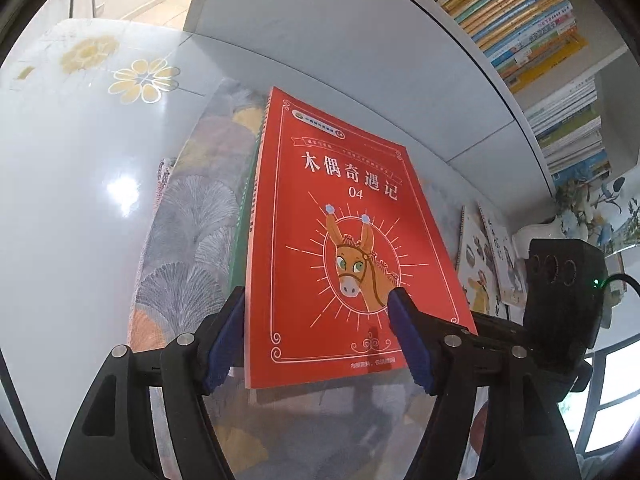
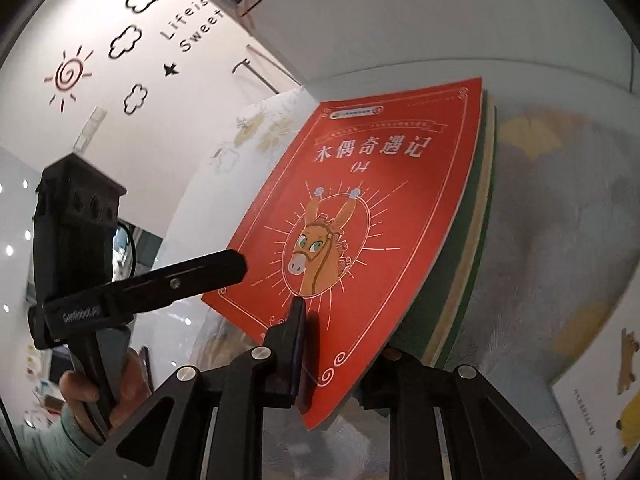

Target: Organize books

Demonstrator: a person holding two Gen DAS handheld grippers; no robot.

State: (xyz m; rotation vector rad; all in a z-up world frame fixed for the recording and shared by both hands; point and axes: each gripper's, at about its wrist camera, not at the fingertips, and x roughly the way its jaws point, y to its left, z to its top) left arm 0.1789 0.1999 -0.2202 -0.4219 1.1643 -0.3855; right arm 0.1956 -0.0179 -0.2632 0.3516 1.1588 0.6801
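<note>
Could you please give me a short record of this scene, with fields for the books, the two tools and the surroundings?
top book: red book with a donkey cover, on a green book
surface: patterned cloth
left tool: jaws apart, astride the red book's spine edge
right tool: closed on the red book's near edge
nearby: bookshelf packed with books; picture books beside the stack

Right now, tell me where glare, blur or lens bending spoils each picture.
Left wrist view: a bright glare patch on the glossy table; fisheye bends the shelf edge into an arc; the red book is sharp. Right wrist view: the red book looks soft, its edges bowed; small light spots glint at far left; the corners are dark.
</note>
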